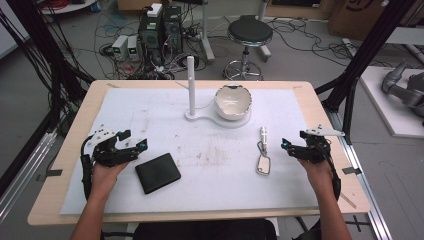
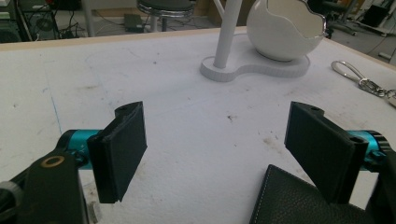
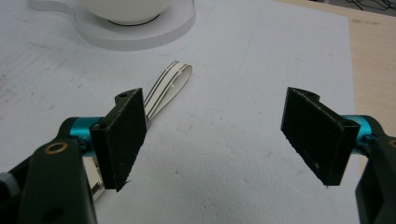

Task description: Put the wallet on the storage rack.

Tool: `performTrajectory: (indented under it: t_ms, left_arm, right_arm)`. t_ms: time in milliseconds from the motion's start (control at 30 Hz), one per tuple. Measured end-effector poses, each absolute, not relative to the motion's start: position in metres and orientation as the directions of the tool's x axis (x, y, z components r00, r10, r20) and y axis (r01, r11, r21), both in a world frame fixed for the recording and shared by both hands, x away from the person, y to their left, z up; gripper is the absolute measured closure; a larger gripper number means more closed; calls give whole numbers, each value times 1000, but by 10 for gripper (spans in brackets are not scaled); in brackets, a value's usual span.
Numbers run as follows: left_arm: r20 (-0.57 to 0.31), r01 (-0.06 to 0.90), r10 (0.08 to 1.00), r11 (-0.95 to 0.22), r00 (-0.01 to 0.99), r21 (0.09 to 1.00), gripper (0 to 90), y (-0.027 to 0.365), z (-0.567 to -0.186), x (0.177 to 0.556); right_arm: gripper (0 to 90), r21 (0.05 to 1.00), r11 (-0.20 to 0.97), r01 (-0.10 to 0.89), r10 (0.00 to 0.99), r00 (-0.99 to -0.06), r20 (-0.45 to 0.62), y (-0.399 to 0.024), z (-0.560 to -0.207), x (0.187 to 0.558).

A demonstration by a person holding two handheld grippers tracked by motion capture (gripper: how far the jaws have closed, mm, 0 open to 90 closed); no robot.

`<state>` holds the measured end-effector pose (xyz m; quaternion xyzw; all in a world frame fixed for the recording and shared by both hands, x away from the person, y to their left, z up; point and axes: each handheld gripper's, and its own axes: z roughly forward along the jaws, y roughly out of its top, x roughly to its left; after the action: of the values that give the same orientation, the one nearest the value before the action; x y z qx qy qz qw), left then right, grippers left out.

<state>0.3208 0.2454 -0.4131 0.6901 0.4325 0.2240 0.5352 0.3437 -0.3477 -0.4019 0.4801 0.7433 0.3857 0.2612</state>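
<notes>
Wallet (image 1: 158,173): black, flat on white mat (image 1: 150,110), near edge, just right of left gripper (image 1: 134,145). High view: keyring (image 1: 263,156) beside right gripper (image 1: 289,146); stand (image 1: 190,85) with post and bowl (image 1: 232,101) at far centre. Left gripper view: jaws spread wide, empty; wallet (image 2: 299,200) corner beneath one pad; stand (image 2: 254,70) ahead. Right gripper view: jaws spread, empty; keyring (image 3: 166,91) strap behind one pad.

A black leather wallet (image 1: 158,173) lies flat and closed at front left; a keychain (image 1: 263,151) lies right of centre.
</notes>
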Motion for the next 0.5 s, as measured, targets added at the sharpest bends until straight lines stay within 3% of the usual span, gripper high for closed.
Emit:
performTrajectory:
  t_ms: [500]
  left_arm:
    - [-161,415,822,-99,547,905,208,238,-419,316]
  right_arm:
    - [227,833,238,499,906,-422,-6,-347,-400,344]
